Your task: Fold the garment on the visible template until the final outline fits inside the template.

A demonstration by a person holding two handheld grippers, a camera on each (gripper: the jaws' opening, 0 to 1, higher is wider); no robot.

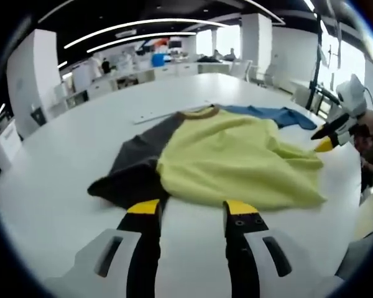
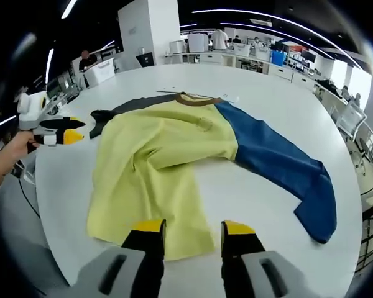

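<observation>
A long-sleeved shirt lies flat on the white table [image 1: 62, 155], with a yellow body [image 1: 236, 161], a dark grey sleeve [image 1: 133, 167], a blue sleeve [image 1: 270, 115] and a brown collar [image 1: 199, 112]. My left gripper [image 1: 193, 208] is open, its yellow tips at the near edge where the grey sleeve meets the yellow body. In the right gripper view the yellow body [image 2: 155, 161] spreads toward me and the blue sleeve [image 2: 286, 167] runs off to the right. My right gripper [image 2: 193, 228] is open with the yellow hem lying between its jaws. The left gripper [image 2: 59, 135] hovers by the grey sleeve [image 2: 121, 108].
A thin pale strip [image 1: 168, 113] lies on the table beyond the collar. The right gripper [image 1: 331, 133] and a person's hand show at the table's right edge. Desks, chairs and people stand far behind. The table edge [image 2: 56, 248] runs close to the hem.
</observation>
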